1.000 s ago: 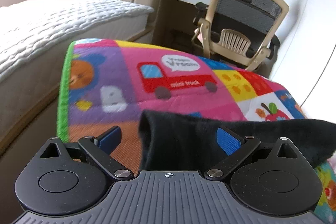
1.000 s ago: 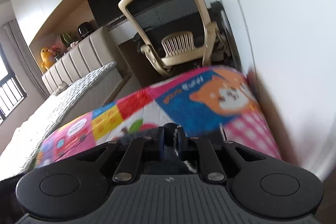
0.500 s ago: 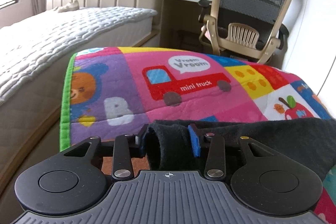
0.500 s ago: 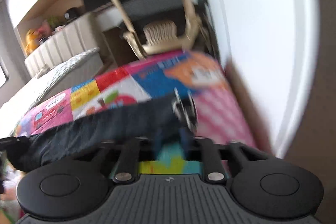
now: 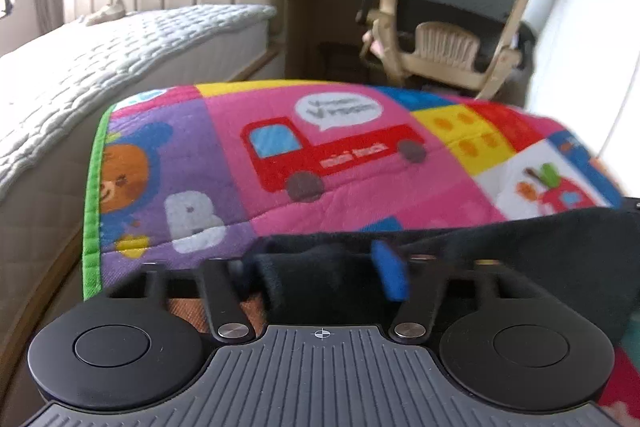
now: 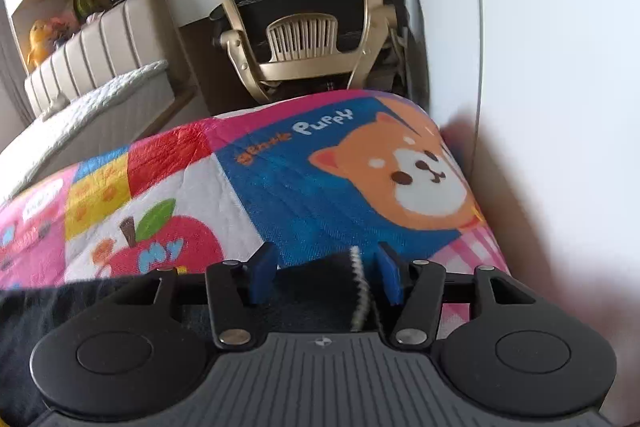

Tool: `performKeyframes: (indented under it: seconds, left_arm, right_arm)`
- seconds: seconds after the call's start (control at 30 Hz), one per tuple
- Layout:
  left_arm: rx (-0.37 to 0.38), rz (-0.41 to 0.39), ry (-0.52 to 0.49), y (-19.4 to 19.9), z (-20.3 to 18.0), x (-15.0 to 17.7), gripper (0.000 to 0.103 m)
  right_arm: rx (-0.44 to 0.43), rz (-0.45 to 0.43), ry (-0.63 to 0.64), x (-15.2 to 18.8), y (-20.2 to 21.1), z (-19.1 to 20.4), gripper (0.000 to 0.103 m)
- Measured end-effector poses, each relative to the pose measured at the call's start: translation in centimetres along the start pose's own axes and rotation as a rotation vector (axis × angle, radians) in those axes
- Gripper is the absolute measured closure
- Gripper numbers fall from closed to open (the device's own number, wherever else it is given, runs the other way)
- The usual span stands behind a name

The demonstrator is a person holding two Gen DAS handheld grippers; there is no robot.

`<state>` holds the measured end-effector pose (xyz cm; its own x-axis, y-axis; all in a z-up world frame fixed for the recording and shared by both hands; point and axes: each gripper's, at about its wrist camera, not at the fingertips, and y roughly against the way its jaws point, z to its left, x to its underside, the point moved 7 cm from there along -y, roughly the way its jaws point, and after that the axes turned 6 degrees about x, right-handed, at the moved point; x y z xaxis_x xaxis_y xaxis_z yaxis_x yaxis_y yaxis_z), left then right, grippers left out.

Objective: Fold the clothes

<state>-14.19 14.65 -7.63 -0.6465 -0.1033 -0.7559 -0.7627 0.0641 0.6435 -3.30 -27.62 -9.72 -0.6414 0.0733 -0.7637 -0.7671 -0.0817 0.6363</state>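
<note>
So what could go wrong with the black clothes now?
The right hand-held gripper has its jaws apart around the black garment's striped edge, so that corner might slip out and sag. The left hand-held gripper has a thick bunch between its fingers, not a flat edge, so the fold could come out crooked on the play mat.

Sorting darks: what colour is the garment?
Black garment, with a black-and-white striped trim; clearest in the right wrist view.
</note>
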Motion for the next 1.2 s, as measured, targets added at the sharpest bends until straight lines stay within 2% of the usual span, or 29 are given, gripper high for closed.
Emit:
performKeyframes:
  seconds: [0.03,0.1,0.17,0.4,0.57,0.63,0.67,0.73,0.8,0.93,1.0,1.03,1.07,1.1,1.13,1.2]
  left_arm:
    - [-0.002,-0.003,0.009,-0.2,0.0,0.1,0.051]
    - [-0.004,-0.009,0.021,-0.4,0.0,0.0,0.054]
    - [-0.009,-0.028,0.007,0.0,0.0,-0.6,0.059]
    - [0.059,-0.139,0.017,4.6,-1.1,-2.4,0.062]
    - [0.101,-0.180,0.011,7.9,-1.5,-2.7,0.074]
    - [0.094,-0.191,0.024,9.1,-1.3,-2.1,0.079]
    - [0.083,-0.192,0.030,9.9,-1.1,-1.4,0.084]
    - [0.071,-0.181,0.044,10.7,-0.6,-0.1,0.086]
    - [0.067,-0.155,0.061,11.5,-0.1,1.5,0.086]
    - [0.065,-0.107,0.092,12.5,1.0,4.4,0.086]
    - [0.060,-0.101,0.106,12.7,1.2,4.7,0.085]
    - [0.057,-0.101,0.108,12.8,1.1,4.7,0.078]
    - [0.061,-0.103,0.107,12.7,0.9,4.4,0.063]
    - [0.070,-0.104,0.103,12.7,0.4,4.2,0.057]
    - [0.078,-0.106,0.098,12.7,-0.2,3.9,0.050]
    - [0.103,-0.103,0.069,12.6,-1.6,3.8,0.045]
  right_arm:
    - [0.007,-0.005,0.004,0.1,0.1,0.1,0.080]
    - [0.004,-0.007,-0.008,0.0,0.5,-0.2,0.088]
    - [-0.010,-0.009,-0.028,-0.2,1.2,-0.5,0.090]
    - [-0.130,-0.071,-0.113,-0.8,8.1,-1.6,0.093]
    - [-0.170,-0.093,-0.134,0.9,13.2,-2.5,0.094]
    - [-0.170,-0.098,-0.146,2.0,14.7,-3.1,0.100]
    - [-0.170,-0.095,-0.157,2.6,15.3,-3.5,0.101]
    - [-0.168,-0.075,-0.193,4.3,16.2,-4.5,0.101]
    - [-0.166,-0.044,-0.230,6.0,16.7,-5.5,0.101]
    - [-0.100,-0.024,-0.220,8.4,17.2,-7.1,0.098]
    - [-0.090,-0.026,-0.202,8.4,17.1,-7.1,0.098]
    - [-0.092,-0.030,-0.189,8.2,17.0,-6.9,0.098]
    - [-0.092,-0.037,-0.172,8.0,16.8,-6.5,0.096]
    - [-0.092,-0.048,-0.151,7.7,16.5,-5.9,0.090]
    - [-0.090,-0.060,-0.125,7.3,16.2,-5.3,0.079]
    - [-0.077,-0.086,-0.053,6.7,15.4,-3.7,0.065]
